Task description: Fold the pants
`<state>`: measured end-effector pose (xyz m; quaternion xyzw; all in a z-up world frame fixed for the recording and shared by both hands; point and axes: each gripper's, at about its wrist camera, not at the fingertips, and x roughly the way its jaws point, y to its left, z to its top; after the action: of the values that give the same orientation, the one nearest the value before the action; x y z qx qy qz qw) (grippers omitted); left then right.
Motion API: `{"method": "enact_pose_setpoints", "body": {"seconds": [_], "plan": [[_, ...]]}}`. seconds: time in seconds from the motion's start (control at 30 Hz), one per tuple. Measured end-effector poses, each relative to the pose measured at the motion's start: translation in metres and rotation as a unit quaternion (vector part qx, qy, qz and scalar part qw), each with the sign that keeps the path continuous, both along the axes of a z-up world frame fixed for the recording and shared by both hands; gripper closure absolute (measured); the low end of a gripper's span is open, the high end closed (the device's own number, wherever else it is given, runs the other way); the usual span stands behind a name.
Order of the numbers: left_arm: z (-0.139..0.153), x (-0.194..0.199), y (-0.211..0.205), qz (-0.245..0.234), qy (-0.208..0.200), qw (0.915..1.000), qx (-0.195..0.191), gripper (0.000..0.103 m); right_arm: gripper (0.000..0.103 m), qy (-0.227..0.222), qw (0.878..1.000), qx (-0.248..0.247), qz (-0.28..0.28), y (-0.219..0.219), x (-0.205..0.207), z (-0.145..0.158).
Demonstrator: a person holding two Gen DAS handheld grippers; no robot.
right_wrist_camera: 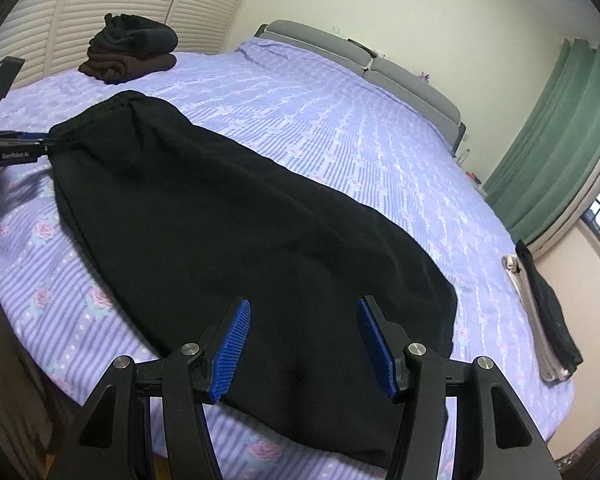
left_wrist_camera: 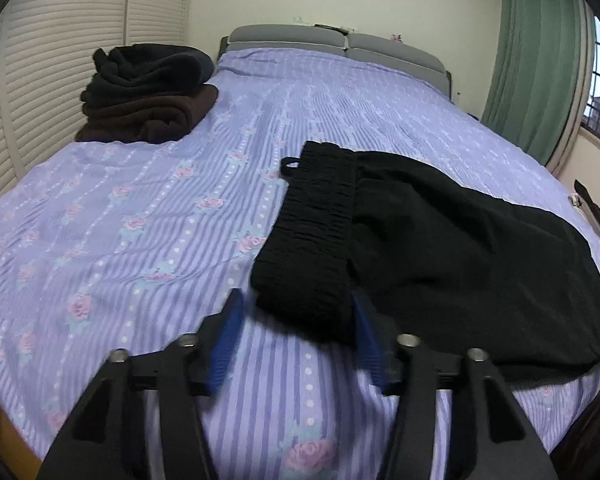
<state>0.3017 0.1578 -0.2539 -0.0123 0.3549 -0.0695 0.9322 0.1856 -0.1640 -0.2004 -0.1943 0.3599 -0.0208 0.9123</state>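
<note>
The pants (left_wrist_camera: pixel 440 248) lie flat across the bed (left_wrist_camera: pixel 140 208), filling the right half of the left wrist view and the middle of the right wrist view. They look like soft, matte black knit with no stiffness: light, limp, likely to sag and crease wherever they are lifted and to drag a little on the sheet. The waistband (left_wrist_camera: pixel 312 232) is a broad, ribbed, gathered elastic strip, thicker than the rest, and probably the surest place to pinch; the plain leg cloth is thinner and may bunch between the pads.

The left tool (left_wrist_camera: pixel 296 308) has its blue ridged pads spread wide on either side of the near waistband corner, gripping nothing. The right tool (right_wrist_camera: pixel 304 312) is likewise spread open over the leg end at the bottom of its frame.

The sheet is a lilac stripe with pink roses. A stack of dark clothes (left_wrist_camera: pixel 148 92) sits upper left.
</note>
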Motion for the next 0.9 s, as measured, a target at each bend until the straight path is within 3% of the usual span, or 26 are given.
{"method": "enact_pose_setpoints", "body": {"seconds": [0.03,0.1,0.17,0.23,0.3,0.43,0.5,0.6,0.73,0.9], "plan": [[0.004,-0.004,0.0,0.003,-0.005,1.0,0.005,0.032,0.047,0.0,1.0,0.004,-0.001,-0.002,0.0,0.002],[0.012,-0.013,-0.006,0.0,-0.015,0.9996,0.023,0.031,0.047,-0.004,1.0,0.014,-0.005,-0.006,-0.002,0.006],[0.021,-0.022,-0.016,-0.008,-0.025,0.9986,0.046,0.028,0.04,-0.008,1.0,0.022,-0.011,-0.011,-0.005,0.01],[0.03,-0.031,-0.025,-0.012,-0.037,0.9975,0.06,0.013,0.027,-0.018,0.999,0.04,-0.024,-0.022,-0.01,0.016],[0.043,-0.041,-0.04,-0.02,-0.05,0.9961,0.07,0.006,0.027,-0.017,0.997,0.066,-0.039,-0.035,-0.014,0.02],[0.059,-0.051,-0.062,-0.032,-0.056,0.9956,0.069,0.002,0.026,-0.005,0.987,0.138,-0.082,-0.069,-0.022,0.023],[0.063,-0.054,-0.07,-0.036,-0.054,0.9961,0.059,0.002,0.026,0.001,0.973,0.199,-0.115,-0.093,-0.031,0.022],[0.066,-0.061,-0.085,-0.036,-0.053,0.996,0.062,0.002,0.026,-0.001,0.956,0.25,-0.153,-0.12,-0.045,0.018],[0.069,-0.068,-0.107,-0.03,-0.062,0.9937,0.089,0.002,0.026,-0.005,0.933,0.305,-0.193,-0.146,-0.06,0.009],[0.075,-0.078,-0.134,-0.042,-0.087,0.9891,0.111,0.002,0.026,-0.002,0.893,0.386,-0.234,-0.175,-0.07,-0.012]]}}
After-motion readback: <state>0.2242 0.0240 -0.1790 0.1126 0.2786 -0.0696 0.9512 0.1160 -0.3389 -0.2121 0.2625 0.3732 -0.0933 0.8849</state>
